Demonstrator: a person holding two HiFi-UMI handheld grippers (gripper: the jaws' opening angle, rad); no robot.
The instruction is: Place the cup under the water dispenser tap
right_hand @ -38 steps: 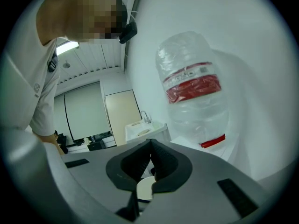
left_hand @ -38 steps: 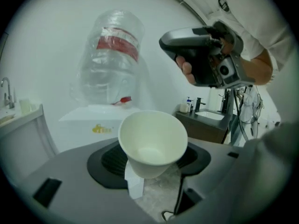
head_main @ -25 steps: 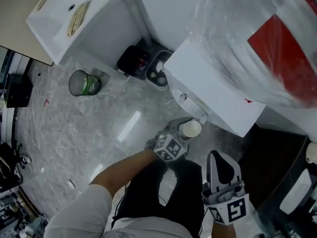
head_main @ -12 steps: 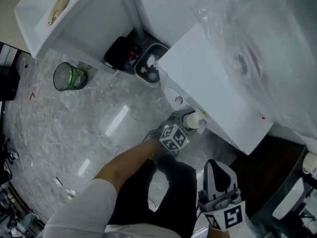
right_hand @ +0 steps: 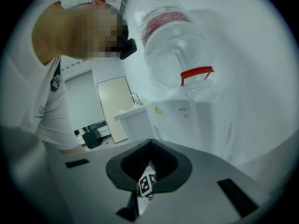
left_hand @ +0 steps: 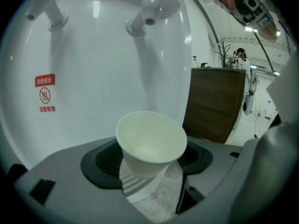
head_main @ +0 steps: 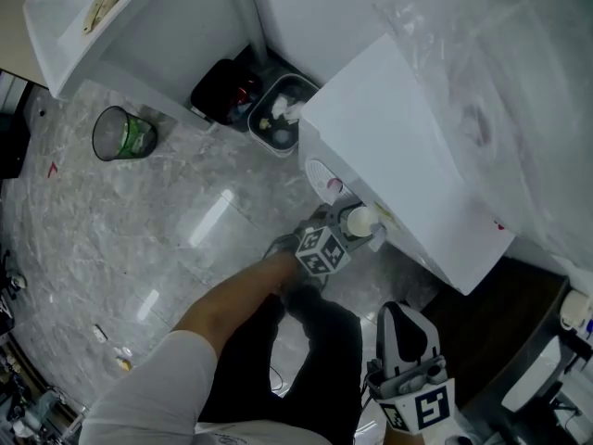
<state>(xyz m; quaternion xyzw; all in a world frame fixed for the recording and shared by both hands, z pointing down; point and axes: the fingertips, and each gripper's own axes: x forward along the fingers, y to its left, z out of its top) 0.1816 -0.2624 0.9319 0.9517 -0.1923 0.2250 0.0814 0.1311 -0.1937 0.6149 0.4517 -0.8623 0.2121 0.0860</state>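
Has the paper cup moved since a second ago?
Yes, the paper cup has moved in closer against the water dispenser's white front.

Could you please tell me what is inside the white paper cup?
Nothing that I can see: the cup shows a bare white bottom and far wall, with no water in it. Its near inner wall is hidden behind its own front side.

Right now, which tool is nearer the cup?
Left. The left tool has the cup between its opening jaws, below the tap; the right tool hangs well back from it, empty.
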